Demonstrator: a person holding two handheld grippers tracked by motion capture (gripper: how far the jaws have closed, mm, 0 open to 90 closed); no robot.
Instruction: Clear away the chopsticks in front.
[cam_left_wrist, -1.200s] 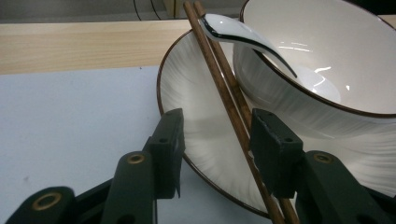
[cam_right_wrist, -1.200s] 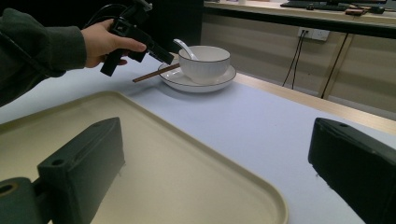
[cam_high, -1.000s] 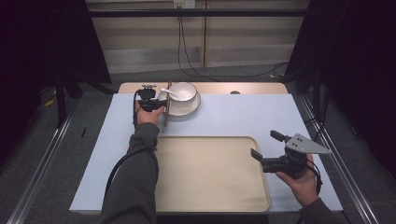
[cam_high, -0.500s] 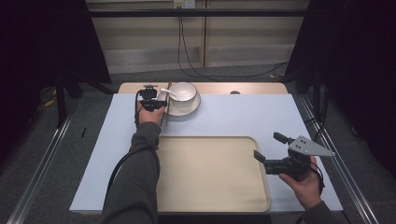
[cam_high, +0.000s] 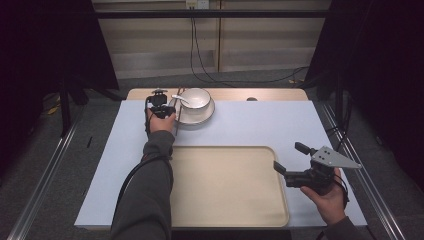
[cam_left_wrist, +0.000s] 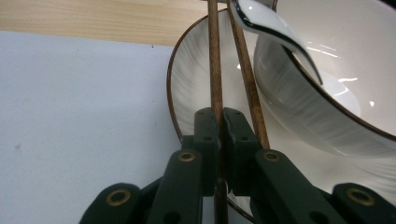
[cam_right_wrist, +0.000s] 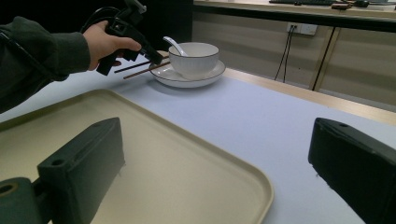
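My left gripper (cam_left_wrist: 219, 135) is black with small brass-coloured rivets, and the chopsticks (cam_left_wrist: 215, 70) between its jaws are dark brown wood. The bowl (cam_high: 195, 98) and the plate (cam_high: 200, 116) under it at the table's far edge are glossy white, each with a thin brown rim line; the spoon (cam_left_wrist: 271, 25) is white too. The table cover (cam_high: 260, 122) is pale lilac-blue, with bare light wood along the far edge. The tray (cam_high: 225, 190) is plain cream. My right gripper (cam_high: 292, 160) is black, its top plate grey. My sleeve (cam_high: 147, 195) is dark grey.

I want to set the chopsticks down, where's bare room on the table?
The beige plastic tray is bare, and so is the white mat between it and the white plate. Crowded: around that plate, where the left tool works.
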